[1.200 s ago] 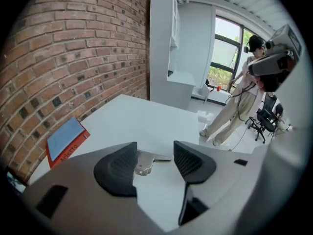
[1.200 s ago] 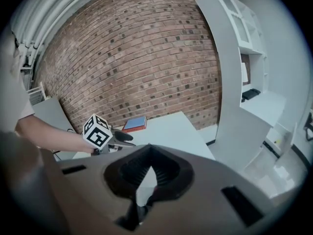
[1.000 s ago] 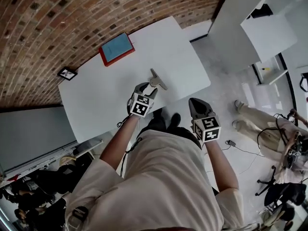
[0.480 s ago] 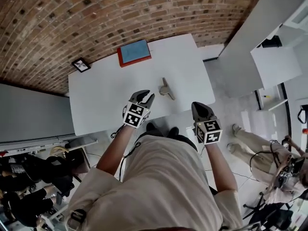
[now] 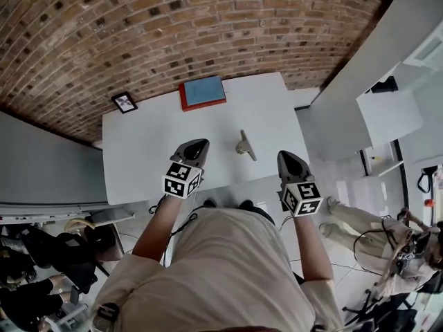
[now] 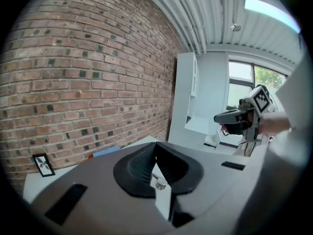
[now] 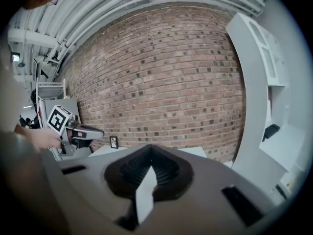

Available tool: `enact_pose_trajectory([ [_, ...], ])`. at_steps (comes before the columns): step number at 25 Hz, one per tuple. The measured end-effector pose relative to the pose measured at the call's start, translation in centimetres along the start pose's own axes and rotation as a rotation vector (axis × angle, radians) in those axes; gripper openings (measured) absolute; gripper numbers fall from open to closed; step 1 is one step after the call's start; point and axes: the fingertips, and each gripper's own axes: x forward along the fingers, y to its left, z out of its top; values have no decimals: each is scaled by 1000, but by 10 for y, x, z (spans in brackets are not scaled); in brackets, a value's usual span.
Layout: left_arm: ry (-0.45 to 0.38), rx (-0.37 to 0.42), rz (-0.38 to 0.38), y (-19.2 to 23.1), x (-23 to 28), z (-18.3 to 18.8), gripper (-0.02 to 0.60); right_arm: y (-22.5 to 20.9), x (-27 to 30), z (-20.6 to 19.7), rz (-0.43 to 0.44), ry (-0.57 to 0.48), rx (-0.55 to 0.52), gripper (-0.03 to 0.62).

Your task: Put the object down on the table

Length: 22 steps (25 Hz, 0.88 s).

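No legible text, labels or numbers anywhere

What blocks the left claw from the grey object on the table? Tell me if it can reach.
Probably yes, nothing blocks it. The left claw hovers over the table near its front edge, shut and empty. The grey object lies to its right, with bare tabletop between. It must open first.

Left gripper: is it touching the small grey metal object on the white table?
Apart. Head view shows bare white table between left gripper and grey metal object.
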Motion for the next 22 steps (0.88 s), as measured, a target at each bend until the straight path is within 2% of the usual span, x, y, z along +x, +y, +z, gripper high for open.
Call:
enact_pose_trajectory([
  [5, -90, 3, -10, 16, -35, 31, -6, 25, -10, 32, -2, -71, -27, 3],
  [11, -200, 1, -31, 22, -65, 58, -6, 30, -21, 58, -32, -125, -45, 3],
  [22, -234, -13, -34, 23, -73, 61, -6, 30, -30, 75, -50, -173, -55, 3],
])
